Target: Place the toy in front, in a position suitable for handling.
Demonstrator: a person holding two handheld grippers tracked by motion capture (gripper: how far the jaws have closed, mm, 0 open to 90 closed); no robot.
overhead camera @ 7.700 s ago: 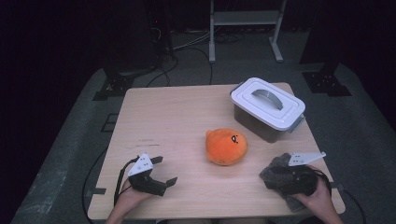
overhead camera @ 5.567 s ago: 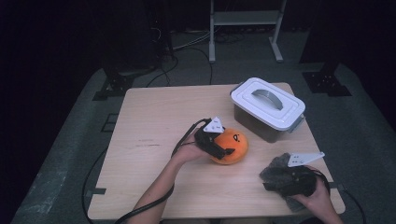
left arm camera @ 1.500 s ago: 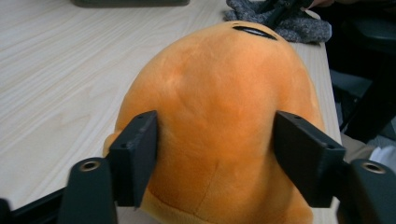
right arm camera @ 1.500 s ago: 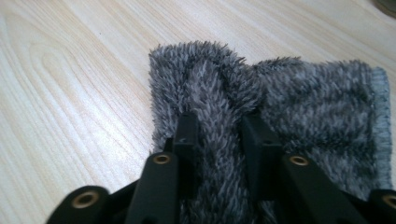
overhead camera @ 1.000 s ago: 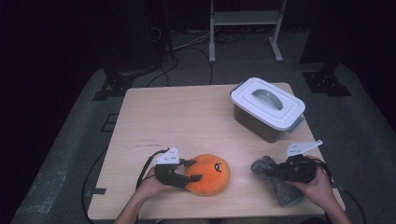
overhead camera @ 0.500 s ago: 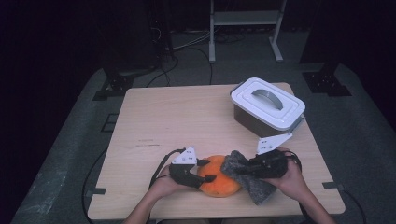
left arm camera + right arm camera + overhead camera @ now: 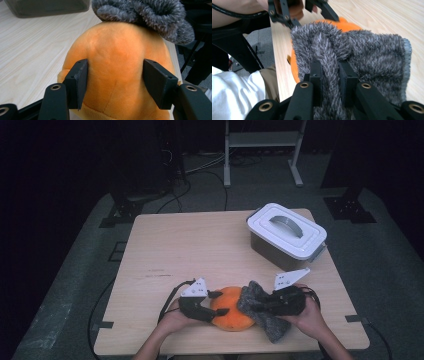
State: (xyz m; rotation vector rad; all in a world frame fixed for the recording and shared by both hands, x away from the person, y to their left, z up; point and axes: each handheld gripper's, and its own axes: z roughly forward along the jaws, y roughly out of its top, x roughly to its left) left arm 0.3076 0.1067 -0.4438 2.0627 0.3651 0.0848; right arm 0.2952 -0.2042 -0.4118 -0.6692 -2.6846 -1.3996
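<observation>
Left tongs [image 7: 116,85] pinch orange plush [image 7: 231,308] at near table [image 7: 200,250] edge. Right tongs [image 7: 331,75] pinch grey cloth [image 7: 362,50], draped on plush top. Wiping, I judge (light strokes): keep left grip firm so plush doesn't roll; cloth flat, not bunched.

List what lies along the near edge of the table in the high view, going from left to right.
left gripper → orange plush toy → grey fuzzy cloth → right gripper, whose body sits furthest right. The left gripper's jaws straddle the toy; the right gripper pinches the cloth against the toy's right side.
</observation>
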